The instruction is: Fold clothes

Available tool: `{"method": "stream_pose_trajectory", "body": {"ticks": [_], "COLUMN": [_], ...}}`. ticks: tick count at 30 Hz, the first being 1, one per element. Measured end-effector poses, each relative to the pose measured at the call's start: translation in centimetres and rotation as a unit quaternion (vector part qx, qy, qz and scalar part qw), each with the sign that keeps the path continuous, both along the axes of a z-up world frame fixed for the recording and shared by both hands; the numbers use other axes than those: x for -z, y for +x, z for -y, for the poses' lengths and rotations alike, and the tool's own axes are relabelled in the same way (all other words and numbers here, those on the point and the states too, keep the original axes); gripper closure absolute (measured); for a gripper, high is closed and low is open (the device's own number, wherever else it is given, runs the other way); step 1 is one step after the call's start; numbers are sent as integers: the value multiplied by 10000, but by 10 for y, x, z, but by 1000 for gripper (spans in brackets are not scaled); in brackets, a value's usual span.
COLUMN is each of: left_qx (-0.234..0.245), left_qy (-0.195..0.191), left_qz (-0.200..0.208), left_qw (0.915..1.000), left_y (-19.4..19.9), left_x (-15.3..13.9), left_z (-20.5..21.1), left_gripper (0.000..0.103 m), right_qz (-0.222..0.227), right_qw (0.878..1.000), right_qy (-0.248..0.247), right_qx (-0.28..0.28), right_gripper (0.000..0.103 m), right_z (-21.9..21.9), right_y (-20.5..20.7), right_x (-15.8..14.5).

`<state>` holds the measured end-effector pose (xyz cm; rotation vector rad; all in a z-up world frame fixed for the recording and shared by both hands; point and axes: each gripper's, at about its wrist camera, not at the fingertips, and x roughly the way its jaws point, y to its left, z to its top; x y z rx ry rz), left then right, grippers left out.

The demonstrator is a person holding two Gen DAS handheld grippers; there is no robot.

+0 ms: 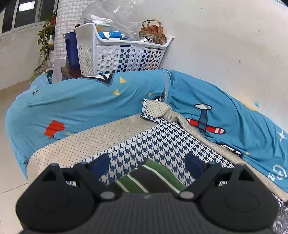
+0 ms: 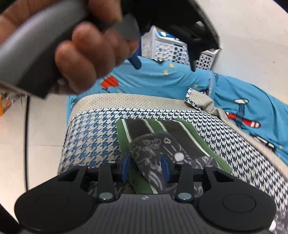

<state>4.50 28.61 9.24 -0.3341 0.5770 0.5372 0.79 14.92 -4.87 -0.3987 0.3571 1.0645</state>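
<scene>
Bright even indoor light, soft shadows, strong fisheye bending at edges, motion-blurred hand (image 2: pixel 86 54) in right view

The sofa cover (image 1: pixel 93 100) is showing as smooth, thin blue cloth with a printed pattern, wrinkling softly. The seat pad (image 1: pixel 75 144) is looking like coarse beige woven cloth with dots, beside a houndstooth cloth (image 1: pixel 158 142) of tighter weave. The striped garment (image 2: pixel 189 133) is reading as soft matt knit, and the grey printed cloth (image 2: pixel 149 149) lying on it is looking fuzzy, like fleece. The basket (image 1: pixel 126 55) is shining as glossy white plastic, with a crinkled clear plastic bag (image 1: pixel 111 16) and a brown paper bag (image 1: pixel 153 32) inside. The right gripper (image 2: pixel 145 167) is appearing as matt black plastic with metal pins. The wall (image 1: pixel 225 45) is looking chalky and scuffed, the floor tiles (image 1: pixel 9 162) glossy.
</scene>
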Motion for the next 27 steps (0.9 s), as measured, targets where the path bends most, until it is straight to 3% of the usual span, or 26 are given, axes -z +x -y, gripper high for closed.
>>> {"method": "stream_pose_trajectory", "body": {"ticks": [4, 6, 9, 11, 14, 17, 21, 23, 27], "left_qx": [62, 89, 105, 73, -16, -29, 86, 110, 204], "left_qy": [44, 82, 111, 137, 210, 193, 244, 293, 275], "left_qz": [-21, -35, -20, 32, 212, 224, 116, 108, 91], "left_qw": [10000, 9999, 9999, 9999, 9996, 9996, 9996, 9995, 9994], "left_y": [1, 2, 2, -1, -7, -7, 0, 0, 2], "left_x": [0, 0, -1, -5, -15, -17, -14, -14, -13], "left_z": [4, 7, 9, 10, 11, 13, 19, 22, 28], "left_gripper": [13, 13, 13, 13, 13, 12, 12, 12, 12], "right_qz": [-43, -95, -298, -506, -657, -603, -1205, -1385, -1536], "right_qw": [9998, 9997, 9987, 9963, 9917, 9943, 9916, 9890, 9866], "right_qy": [-179, -194, 48, 466, 1101, 876, 430, 445, 453], "right_qx": [90, 131, 414, 518, 113, -121, -166, -275, -320], "right_gripper": [67, 85, 94, 94, 94, 94, 86, 79, 78], "right_z": [-17, -21, -21, -17, -10, -16, -20, -14, 8], "right_y": [6, 8, 14, 15, 5, 1, 7, 4, -4], "right_x": [11, 16, 16, 8, -9, -5, 13, 14, 10]}}
